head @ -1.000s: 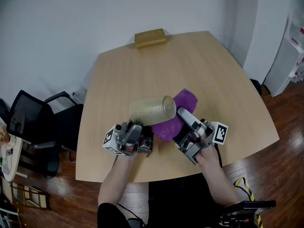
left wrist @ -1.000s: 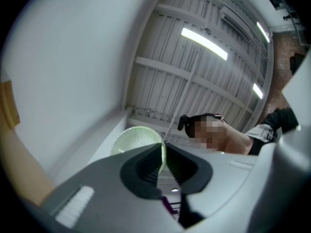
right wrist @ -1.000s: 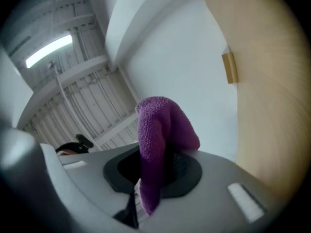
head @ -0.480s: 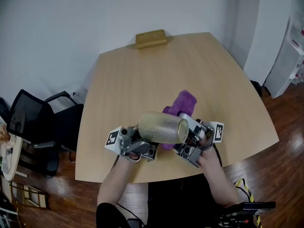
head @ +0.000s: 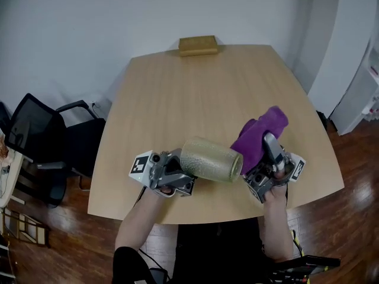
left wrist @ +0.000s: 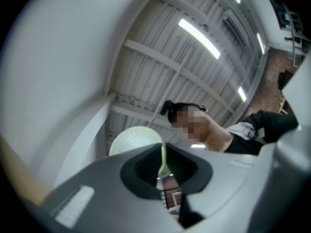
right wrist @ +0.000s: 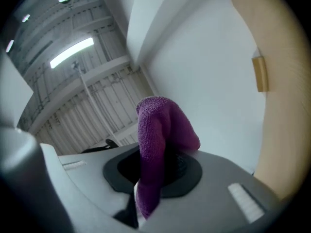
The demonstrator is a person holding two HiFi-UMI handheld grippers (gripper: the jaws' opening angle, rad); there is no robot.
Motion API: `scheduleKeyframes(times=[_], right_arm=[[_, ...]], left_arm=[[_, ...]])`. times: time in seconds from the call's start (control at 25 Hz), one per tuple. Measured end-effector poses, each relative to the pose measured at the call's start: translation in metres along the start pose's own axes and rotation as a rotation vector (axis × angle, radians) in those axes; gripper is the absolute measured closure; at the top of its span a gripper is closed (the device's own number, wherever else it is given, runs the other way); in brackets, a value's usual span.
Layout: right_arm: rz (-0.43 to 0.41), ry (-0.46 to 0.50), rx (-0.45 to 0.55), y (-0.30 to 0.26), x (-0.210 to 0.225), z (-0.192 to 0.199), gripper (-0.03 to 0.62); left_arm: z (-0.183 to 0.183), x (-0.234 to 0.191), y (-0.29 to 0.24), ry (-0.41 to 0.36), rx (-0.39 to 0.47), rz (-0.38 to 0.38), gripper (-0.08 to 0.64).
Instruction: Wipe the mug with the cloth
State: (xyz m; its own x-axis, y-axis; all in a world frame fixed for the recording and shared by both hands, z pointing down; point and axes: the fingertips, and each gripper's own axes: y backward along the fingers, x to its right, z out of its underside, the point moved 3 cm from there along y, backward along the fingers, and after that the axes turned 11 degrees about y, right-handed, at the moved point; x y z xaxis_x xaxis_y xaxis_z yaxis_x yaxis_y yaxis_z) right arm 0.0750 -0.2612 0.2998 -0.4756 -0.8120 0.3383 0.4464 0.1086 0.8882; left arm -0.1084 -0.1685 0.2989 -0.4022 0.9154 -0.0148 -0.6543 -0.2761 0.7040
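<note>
A pale green textured mug (head: 210,158) lies on its side in the air above the near edge of the table. My left gripper (head: 181,172) is shut on its thin wall, which shows edge-on between the jaws in the left gripper view, mug (left wrist: 134,139), left gripper (left wrist: 162,172). A purple cloth (head: 261,135) stands up from my right gripper (head: 267,151), which is shut on it just right of the mug and apart from it. In the right gripper view the cloth (right wrist: 159,130) fills the gap of the right gripper (right wrist: 156,173).
The light wooden table (head: 195,93) carries a small wooden block (head: 198,45) at its far edge, also in the right gripper view as the block (right wrist: 260,74). A black office chair (head: 41,141) stands left of the table. A person's arms reach in from below.
The right gripper has carried the cloth up and to the right, off the mug. The mug has swung lower, toward the near table edge, still in the left gripper.
</note>
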Motion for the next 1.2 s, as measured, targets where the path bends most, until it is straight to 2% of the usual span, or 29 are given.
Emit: scheduleKeyframes(times=[0.04, 0.12, 0.24, 0.32, 0.48, 0.56, 0.68, 0.76, 0.8, 0.88, 0.96, 1.04, 1.2], right_arm=[[-0.045, 0.029, 0.002, -0.004, -0.011, -0.007, 0.54], [-0.112, 0.058, -0.059, -0.017, -0.026, -0.003, 0.54], [-0.187, 0.002, -0.191, -0.029, -0.034, 0.027, 0.54], [-0.206, -0.047, -0.254, -0.031, -0.03, 0.045, 0.538], [-0.113, -0.007, -0.357, -0.018, 0.0, 0.061, 0.54], [-0.037, 0.012, -0.414, -0.013, 0.015, 0.069, 0.538], [0.104, 0.102, -0.506, -0.004, 0.033, 0.075, 0.539], [0.138, 0.158, -0.478, 0.003, 0.032, 0.061, 0.538], [0.117, 0.177, -0.426, 0.005, 0.025, 0.047, 0.538], [0.019, 0.21, -0.297, 0.004, 0.001, 0.015, 0.538], [-0.083, 0.243, -0.235, 0.0, -0.026, -0.005, 0.538], [-0.151, 0.259, -0.265, -0.007, -0.045, -0.005, 0.538], [-0.252, 0.264, -0.438, -0.017, -0.061, 0.031, 0.538]], left_arm=[[0.0, 0.0, 0.0, 0.004, -0.003, 0.003, 0.514], [0.004, 0.001, -0.002, 0.018, -0.021, 0.016, 0.514], [0.016, 0.004, -0.007, 0.053, -0.071, 0.048, 0.514], [0.021, 0.009, -0.009, 0.077, -0.093, 0.08, 0.514], [0.034, 0.014, -0.014, 0.078, -0.157, 0.114, 0.514], [0.043, 0.016, -0.015, 0.081, -0.198, 0.118, 0.512], [0.05, 0.013, -0.016, 0.081, -0.234, 0.102, 0.514], [0.048, 0.012, -0.015, 0.067, -0.23, 0.087, 0.514], [0.044, 0.011, -0.014, 0.057, -0.218, 0.079, 0.514], [0.032, 0.01, -0.01, 0.036, -0.179, 0.06, 0.514], [0.022, 0.007, -0.007, 0.026, -0.143, 0.043, 0.514], [0.019, 0.005, -0.006, 0.029, -0.134, 0.037, 0.514], [0.035, 0.009, -0.01, 0.072, -0.201, 0.076, 0.514]])
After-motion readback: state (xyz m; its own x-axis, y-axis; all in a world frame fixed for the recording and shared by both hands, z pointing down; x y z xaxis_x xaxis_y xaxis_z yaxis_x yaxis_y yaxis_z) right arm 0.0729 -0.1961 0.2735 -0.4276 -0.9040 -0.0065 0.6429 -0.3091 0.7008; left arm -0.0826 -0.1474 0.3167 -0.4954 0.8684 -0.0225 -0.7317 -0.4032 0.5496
